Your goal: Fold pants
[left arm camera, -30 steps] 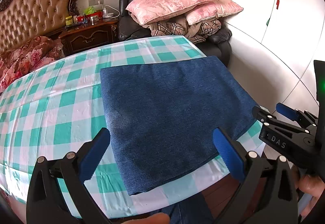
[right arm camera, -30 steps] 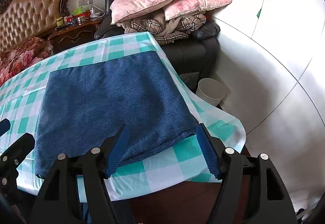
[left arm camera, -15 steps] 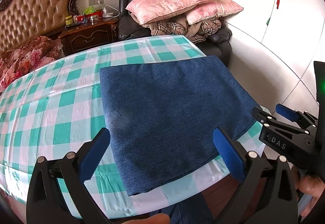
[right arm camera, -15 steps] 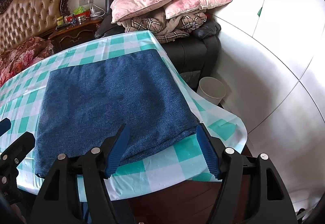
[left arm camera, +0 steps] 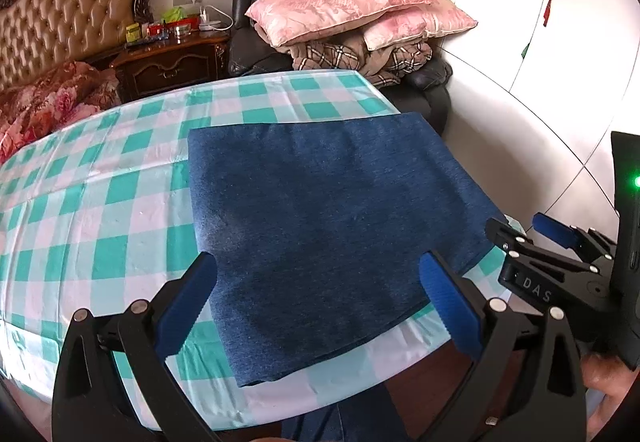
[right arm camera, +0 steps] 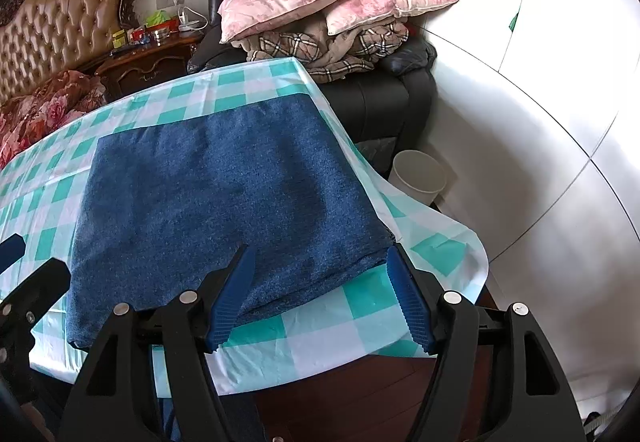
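Your folded pants (left arm camera: 320,226) lie flat on the checked desk (left arm camera: 100,201) at its near right corner, while your left hand-held gripper (left arm camera: 316,306) and right hand-held gripper (right arm camera: 320,298) hover over the pants' near edge, jaws wide and empty.

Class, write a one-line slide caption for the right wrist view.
Open right hand-held gripper poised over the near edge of folded blue pants on a checked tablecloth.

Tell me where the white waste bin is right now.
Only the right wrist view shows the white waste bin: on the floor at right, beside the black armchair, just beyond the checked tablecloth's hanging corner.
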Demonstrator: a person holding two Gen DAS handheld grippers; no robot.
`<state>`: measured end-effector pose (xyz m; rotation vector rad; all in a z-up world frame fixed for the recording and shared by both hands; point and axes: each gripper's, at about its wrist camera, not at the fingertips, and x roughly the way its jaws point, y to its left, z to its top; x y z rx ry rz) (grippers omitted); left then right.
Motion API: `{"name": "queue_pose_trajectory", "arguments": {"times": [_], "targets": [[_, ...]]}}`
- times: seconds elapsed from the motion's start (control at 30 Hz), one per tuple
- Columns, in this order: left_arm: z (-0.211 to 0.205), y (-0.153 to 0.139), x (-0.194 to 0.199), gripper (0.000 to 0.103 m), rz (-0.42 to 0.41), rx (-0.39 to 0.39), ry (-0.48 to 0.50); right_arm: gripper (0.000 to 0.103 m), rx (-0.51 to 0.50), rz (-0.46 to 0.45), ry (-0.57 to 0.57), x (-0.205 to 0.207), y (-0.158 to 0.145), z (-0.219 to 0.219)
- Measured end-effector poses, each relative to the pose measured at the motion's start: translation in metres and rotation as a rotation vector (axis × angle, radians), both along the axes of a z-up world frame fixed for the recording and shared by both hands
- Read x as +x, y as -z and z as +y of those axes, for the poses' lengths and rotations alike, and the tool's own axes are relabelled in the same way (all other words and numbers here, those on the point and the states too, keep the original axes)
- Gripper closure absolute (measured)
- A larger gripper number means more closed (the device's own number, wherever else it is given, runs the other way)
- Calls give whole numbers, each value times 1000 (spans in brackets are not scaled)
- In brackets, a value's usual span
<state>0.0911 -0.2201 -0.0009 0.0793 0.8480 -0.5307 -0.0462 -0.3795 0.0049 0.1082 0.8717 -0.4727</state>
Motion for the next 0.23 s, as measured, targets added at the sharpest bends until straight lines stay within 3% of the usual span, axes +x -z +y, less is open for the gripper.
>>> {"name": "queue_pose_trajectory", "arguments": {"times": [0.23], "targets": [[15, 1, 5, 2, 30, -70, 26, 34, -5, 11, 7, 4, 1, 1]]}}
